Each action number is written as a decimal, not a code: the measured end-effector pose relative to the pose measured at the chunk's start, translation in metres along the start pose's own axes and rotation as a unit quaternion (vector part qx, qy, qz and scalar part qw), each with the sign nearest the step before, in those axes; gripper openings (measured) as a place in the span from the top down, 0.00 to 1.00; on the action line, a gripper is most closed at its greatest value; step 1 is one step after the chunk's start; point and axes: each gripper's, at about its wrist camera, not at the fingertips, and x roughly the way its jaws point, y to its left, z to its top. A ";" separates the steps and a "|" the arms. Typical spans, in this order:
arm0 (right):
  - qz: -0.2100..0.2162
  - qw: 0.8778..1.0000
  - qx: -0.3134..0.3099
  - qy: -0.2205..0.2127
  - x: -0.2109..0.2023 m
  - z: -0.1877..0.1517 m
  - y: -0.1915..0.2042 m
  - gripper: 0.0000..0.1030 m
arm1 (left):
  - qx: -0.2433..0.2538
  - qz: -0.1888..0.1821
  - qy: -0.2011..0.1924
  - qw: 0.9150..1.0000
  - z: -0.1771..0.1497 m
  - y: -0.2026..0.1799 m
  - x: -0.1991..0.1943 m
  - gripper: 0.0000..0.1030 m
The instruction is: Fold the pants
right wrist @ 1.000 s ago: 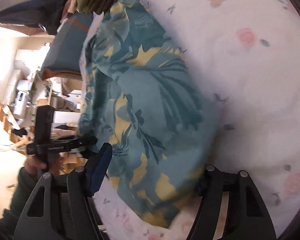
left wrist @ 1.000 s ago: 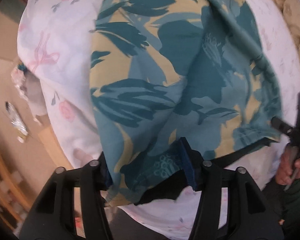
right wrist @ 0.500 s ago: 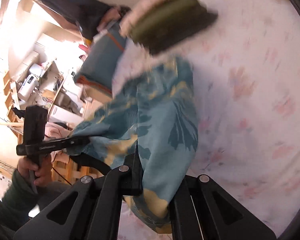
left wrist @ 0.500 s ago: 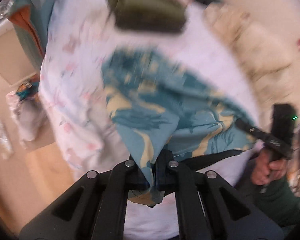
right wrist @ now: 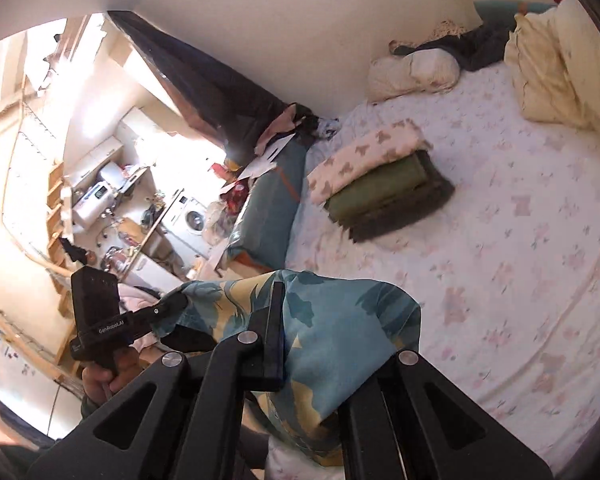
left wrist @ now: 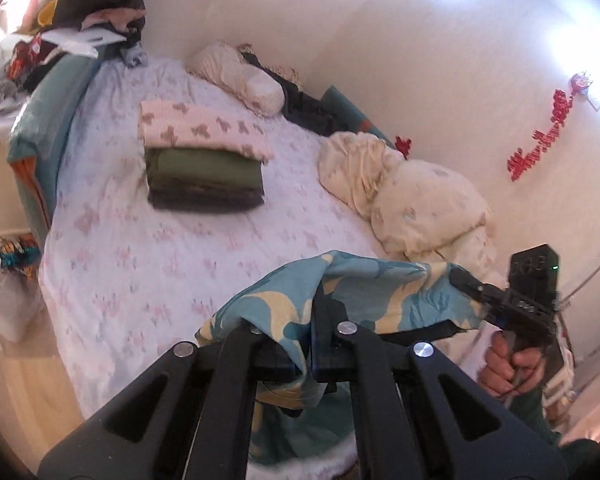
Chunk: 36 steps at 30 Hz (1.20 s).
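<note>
The teal pants with a yellow leaf print (left wrist: pixel 364 292) hang in the air above the near edge of the bed, held between both grippers. My left gripper (left wrist: pixel 300 332) is shut on one end of the cloth. My right gripper (right wrist: pixel 288 320) is shut on the other end, where the pants (right wrist: pixel 340 328) drape over its fingers. In the left wrist view the right gripper (left wrist: pixel 466 280) pinches the cloth at the right. In the right wrist view the left gripper (right wrist: pixel 176 304) pinches it at the left.
A bed with a white floral sheet (left wrist: pixel 160 264) lies ahead. A stack of folded clothes (left wrist: pixel 204 164) sits on it, also in the right wrist view (right wrist: pixel 380 188). A cream duvet (left wrist: pixel 412 196) and pillow (left wrist: pixel 240 76) lie by the wall. The bed's teal side (right wrist: pixel 264 212) borders a cluttered room.
Both grippers have shut on the pants and lifted them off the bed. The pants, spread flat on the sheet a second ago, now hang between the grippers, raised well above it.
</note>
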 end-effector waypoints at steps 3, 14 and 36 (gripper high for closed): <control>-0.013 1.000 -0.011 -0.006 0.010 0.020 0.000 0.97 | -0.009 0.000 -0.019 1.000 0.013 -0.003 0.003 0.98; -0.040 0.999 -0.011 0.030 0.025 -0.016 -0.034 0.97 | -0.008 0.005 0.027 1.000 -0.052 0.021 0.027 0.97; -0.278 0.923 -0.008 0.266 0.085 -0.162 -0.133 0.56 | 0.013 0.216 0.214 0.953 -0.214 0.088 0.123 0.55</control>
